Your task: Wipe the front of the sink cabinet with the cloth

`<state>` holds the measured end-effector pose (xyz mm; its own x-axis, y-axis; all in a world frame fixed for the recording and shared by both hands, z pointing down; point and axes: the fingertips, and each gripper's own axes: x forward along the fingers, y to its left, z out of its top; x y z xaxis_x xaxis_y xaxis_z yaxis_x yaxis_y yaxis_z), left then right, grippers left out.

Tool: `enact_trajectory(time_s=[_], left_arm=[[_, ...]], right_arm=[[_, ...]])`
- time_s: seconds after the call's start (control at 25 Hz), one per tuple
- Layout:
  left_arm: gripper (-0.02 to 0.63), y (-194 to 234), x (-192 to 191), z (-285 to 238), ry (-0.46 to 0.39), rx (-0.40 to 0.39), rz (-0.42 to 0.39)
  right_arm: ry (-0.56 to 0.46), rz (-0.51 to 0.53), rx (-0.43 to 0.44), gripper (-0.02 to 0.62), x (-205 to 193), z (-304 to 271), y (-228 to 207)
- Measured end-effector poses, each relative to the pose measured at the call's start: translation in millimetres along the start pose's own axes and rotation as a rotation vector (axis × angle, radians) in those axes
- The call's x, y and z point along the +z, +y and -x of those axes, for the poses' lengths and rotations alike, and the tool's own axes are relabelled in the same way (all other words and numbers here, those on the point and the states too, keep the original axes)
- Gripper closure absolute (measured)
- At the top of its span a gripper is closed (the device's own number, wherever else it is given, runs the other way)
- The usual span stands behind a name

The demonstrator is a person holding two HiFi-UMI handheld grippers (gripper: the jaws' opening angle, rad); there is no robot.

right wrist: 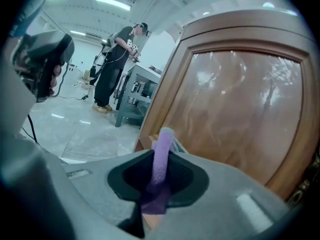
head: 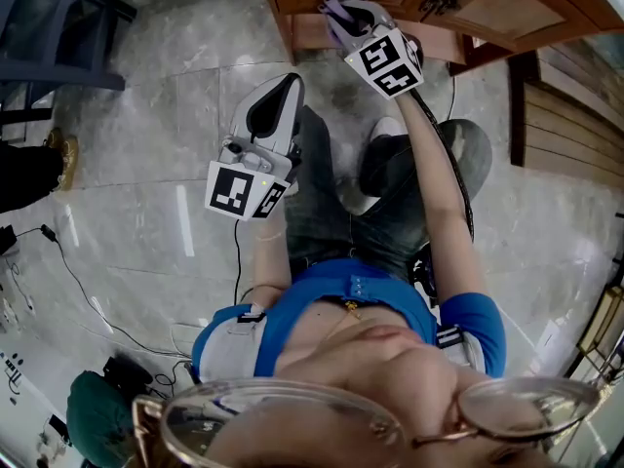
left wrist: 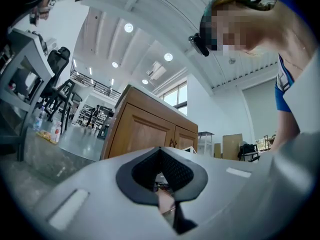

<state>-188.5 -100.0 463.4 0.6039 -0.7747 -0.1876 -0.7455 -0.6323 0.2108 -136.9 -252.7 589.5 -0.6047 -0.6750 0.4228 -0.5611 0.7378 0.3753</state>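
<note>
right gripper view | right tool (right wrist: 162,136) pinches cloth (right wrist: 161,159), near cabinet door (right wrist: 240,119) | left tool (left wrist: 160,151) closed

Glossy grey marble-look floor tiles (head: 166,105) under and left of left gripper (head: 278,100). Dark metal furniture frame (head: 58,27) well left of it, on floor. Slatted wood panelling (head: 575,115) right of right gripper (head: 343,13). Ahead of left gripper: white ribbed ceiling, round recessed lights (left wrist: 128,28), white walls, tall window (left wrist: 181,98); black office chair (left wrist: 61,59) off left. Left of right gripper: grey table (right wrist: 135,91), ceiling strip lights (right wrist: 112,3) above.
</note>
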Motion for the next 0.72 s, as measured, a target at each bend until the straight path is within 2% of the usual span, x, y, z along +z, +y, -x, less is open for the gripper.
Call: enact_trajectory(time_s=[0.32,0.52,0.6,0.72], left_arm=[[0.606,-7,-14,-16,0.017,-0.058,0.042],[0.606,-8,-22,-21,0.025,-0.083,0.070],[0.606,-4,-23,-22,0.023,-0.085,0.074],[0.606,0,-18,-24,0.027,-0.098,0.072]], right_arm=[[0.051,-0.045,-0.079,0.531,-27,33,-34],[0.093,-0.128,-0.165,0.529,-56,61,-62],[0.091,-0.158,-0.183,0.529,-59,61,-67],[0.120,-0.142,-0.209,0.528,-57,56,-67]])
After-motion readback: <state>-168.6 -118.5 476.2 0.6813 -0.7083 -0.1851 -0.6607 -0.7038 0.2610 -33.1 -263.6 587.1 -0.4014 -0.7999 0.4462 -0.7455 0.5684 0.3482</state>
